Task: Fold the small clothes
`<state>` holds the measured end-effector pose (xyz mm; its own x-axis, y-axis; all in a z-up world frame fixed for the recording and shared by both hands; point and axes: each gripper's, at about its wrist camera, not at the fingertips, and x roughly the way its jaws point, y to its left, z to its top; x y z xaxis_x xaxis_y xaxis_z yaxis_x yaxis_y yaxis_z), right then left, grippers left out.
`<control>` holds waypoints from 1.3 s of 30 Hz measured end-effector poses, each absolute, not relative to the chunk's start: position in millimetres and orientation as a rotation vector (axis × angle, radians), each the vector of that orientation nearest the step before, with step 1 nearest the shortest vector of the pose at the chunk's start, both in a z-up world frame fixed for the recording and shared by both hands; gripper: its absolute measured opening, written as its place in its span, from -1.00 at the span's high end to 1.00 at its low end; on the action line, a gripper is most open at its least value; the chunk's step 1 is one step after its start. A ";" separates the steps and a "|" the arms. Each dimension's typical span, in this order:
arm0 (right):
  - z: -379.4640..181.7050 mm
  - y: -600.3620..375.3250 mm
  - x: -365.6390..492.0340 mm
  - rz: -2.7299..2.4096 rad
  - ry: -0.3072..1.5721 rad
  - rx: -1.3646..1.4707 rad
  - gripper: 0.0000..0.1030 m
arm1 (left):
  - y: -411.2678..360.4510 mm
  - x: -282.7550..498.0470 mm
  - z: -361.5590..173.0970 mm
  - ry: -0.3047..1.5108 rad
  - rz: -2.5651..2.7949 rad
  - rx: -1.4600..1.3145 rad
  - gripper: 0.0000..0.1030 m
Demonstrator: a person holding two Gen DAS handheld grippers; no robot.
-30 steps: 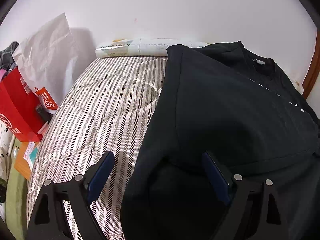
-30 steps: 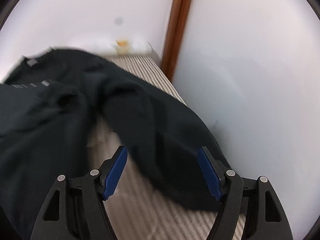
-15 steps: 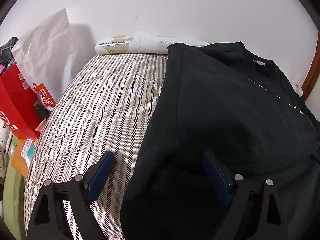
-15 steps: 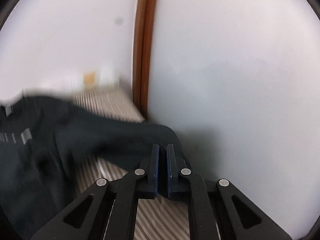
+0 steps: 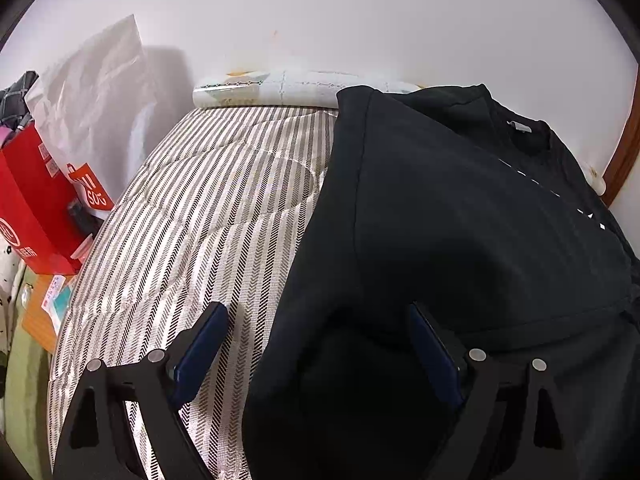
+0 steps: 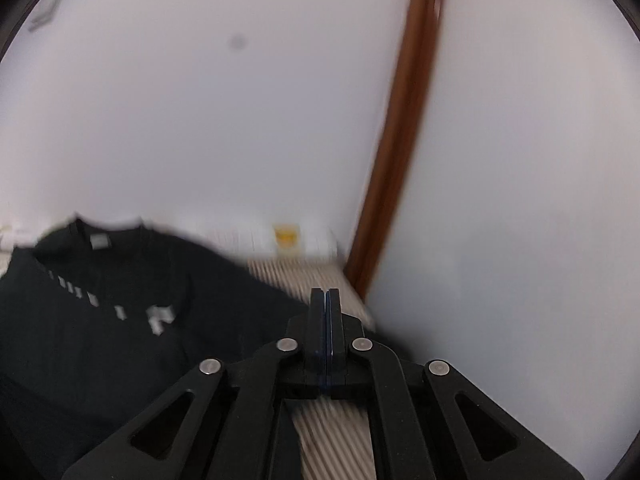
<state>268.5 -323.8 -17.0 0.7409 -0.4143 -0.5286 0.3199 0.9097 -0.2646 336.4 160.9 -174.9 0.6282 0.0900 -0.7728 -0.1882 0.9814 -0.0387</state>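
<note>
A black shirt with white lettering lies spread on the striped bedding, collar toward the wall. My left gripper hangs open over the shirt's near left edge, with one finger above the bedding and the other above the black cloth, pressing on nothing. In the blurred right wrist view the shirt sits low on the left. My right gripper is shut, pads together, and black sleeve cloth meets its fingers from both sides. The pinch itself is hidden behind the fingers.
A rolled pale mat lies along the wall at the bed's head. Left of the bed stand a red box and a white bag. A brown door frame rises at the bed's right corner, white wall close beside it.
My right gripper went from open over the sleeve to shut, then rose and tilted up toward the wall. The left gripper and the shirt body stayed put.
</note>
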 end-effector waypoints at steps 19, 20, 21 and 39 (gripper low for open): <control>-142.4 -480.0 236.2 -0.428 0.980 -0.100 -0.32 | 163.5 338.7 -177.9 0.896 0.154 -0.138 -0.78; -143.1 -481.7 240.6 -0.419 0.982 -0.089 -0.32 | 163.4 338.9 -178.0 0.897 0.156 -0.137 -0.78; -145.3 -483.3 244.6 -0.412 0.981 -0.078 -0.22 | 163.2 339.4 -178.0 0.898 0.157 -0.136 -0.79; 11.2 -325.4 287.9 -0.359 0.489 -0.160 0.86 | 157.3 308.1 -157.1 0.892 0.157 -0.076 -0.82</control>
<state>287.9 -325.4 11.2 0.8220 -0.3737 -0.4296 0.2980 0.9253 -0.2347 308.1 157.3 -157.1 0.6173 0.1047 -0.7797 -0.1677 0.9858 -0.0004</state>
